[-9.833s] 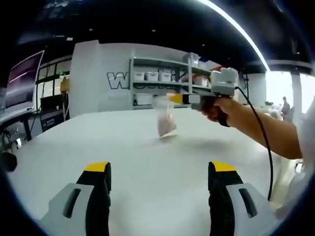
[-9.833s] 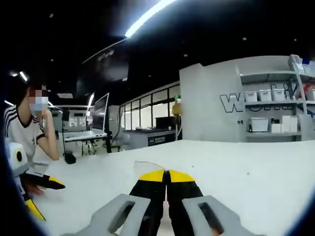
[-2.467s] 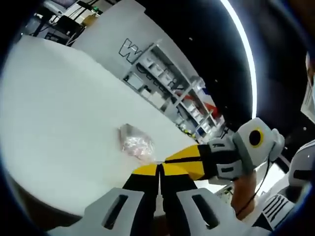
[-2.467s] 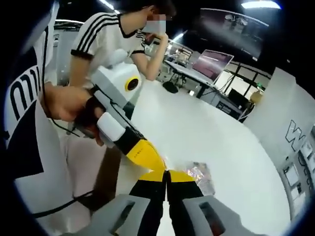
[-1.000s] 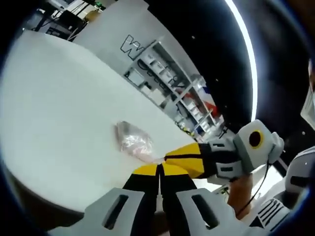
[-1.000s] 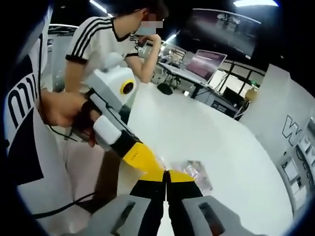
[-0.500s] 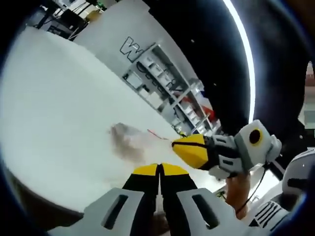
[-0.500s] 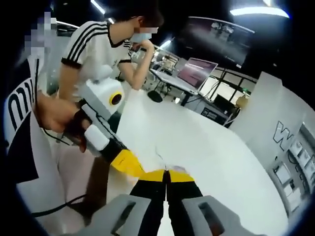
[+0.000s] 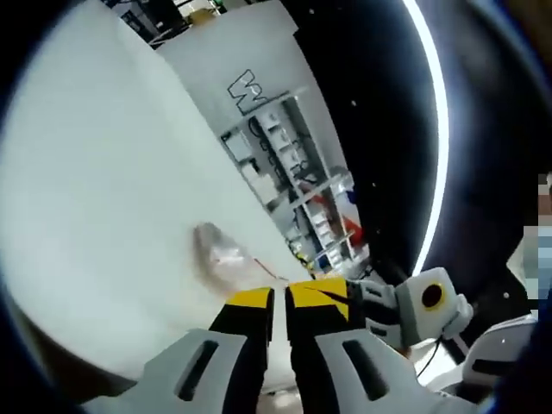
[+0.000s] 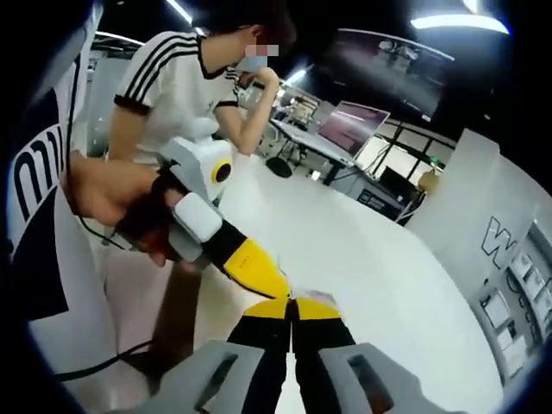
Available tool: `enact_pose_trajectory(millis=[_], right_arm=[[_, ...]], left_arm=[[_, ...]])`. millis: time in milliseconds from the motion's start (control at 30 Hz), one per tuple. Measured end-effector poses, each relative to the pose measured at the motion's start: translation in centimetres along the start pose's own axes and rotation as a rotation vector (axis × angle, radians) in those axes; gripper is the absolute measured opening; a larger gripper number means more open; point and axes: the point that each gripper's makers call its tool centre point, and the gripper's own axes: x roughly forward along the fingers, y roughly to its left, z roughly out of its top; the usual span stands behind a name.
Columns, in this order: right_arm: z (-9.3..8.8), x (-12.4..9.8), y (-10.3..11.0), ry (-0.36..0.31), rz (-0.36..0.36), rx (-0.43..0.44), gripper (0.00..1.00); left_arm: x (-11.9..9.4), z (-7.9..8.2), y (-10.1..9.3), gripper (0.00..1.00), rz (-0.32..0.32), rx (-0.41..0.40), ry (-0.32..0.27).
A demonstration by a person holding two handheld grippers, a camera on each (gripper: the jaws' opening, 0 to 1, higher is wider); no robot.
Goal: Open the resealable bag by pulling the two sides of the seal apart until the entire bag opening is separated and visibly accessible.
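Observation:
The clear resealable bag [image 9: 216, 253] with pinkish contents looks blurred over the white table [image 9: 103, 172]. Its thin red seal line runs up to my left gripper [image 9: 280, 297]. Those yellow-tipped jaws stand almost together, with only a sliver between them, shut on the bag's lip. My right gripper [image 9: 336, 289] comes in from the right and its tip is against the left one. In the right gripper view my right gripper [image 10: 291, 309] is shut, with a scrap of clear bag [image 10: 317, 295] at its tip. The left gripper [image 10: 278, 287] meets it from the left; the bag's body is hidden.
A hand [image 10: 112, 190] holds the left gripper. A person in a striped T-shirt [image 10: 172, 86] sits at the far side of the table [image 10: 362, 250]. Monitors [image 10: 354, 116] stand behind. Shelves with bins [image 9: 285, 164] line the lettered wall.
Half a second ago the two gripper tips were apart with the seal line stretched between them; now they are close together again. The left gripper view has tilted.

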Motion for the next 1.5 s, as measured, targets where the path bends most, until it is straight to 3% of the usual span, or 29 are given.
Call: enact_pose_trajectory(millis=[500, 833, 933, 1000, 1067, 1200, 1500], right_arm=[[-0.5, 0.2, 0.7, 0.014, 0.035, 0.019, 0.0], [-0.2, 0.1, 0.6, -0.001, 0.024, 0.023, 0.0], [0.9, -0.4, -0.1, -0.046, -0.007, 0.03, 0.0], [1.2, -0.8, -0.8, -0.052, -0.017, 0.029, 0.0], [1.0, -0.8, -1.3, -0.048, -0.023, 0.035, 0.0], [-0.3, -0.4, 0.0, 0.007, 0.049, 0.022, 0.0], [0.0, -0.8, 0.8, 0.01, 0.081, 0.018, 0.0]], left_arm=[[0.0, -0.7, 0.2, 0.0, 0.019, 0.022, 0.044], [0.1, -0.7, 0.5, 0.0, 0.039, 0.042, 0.044], [0.0, -1.0, 1.8, 0.0, 0.098, 0.09, 0.059], [-0.1, -1.1, 1.4, 0.0, 0.058, 0.002, 0.051], [-0.2, -1.2, 1.5, 0.0, 0.063, 0.025, 0.055], [-0.2, -1.2, 0.8, 0.0, 0.05, 0.057, 0.055], [-0.4, -1.2, 0.7, 0.0, 0.053, 0.113, 0.05]])
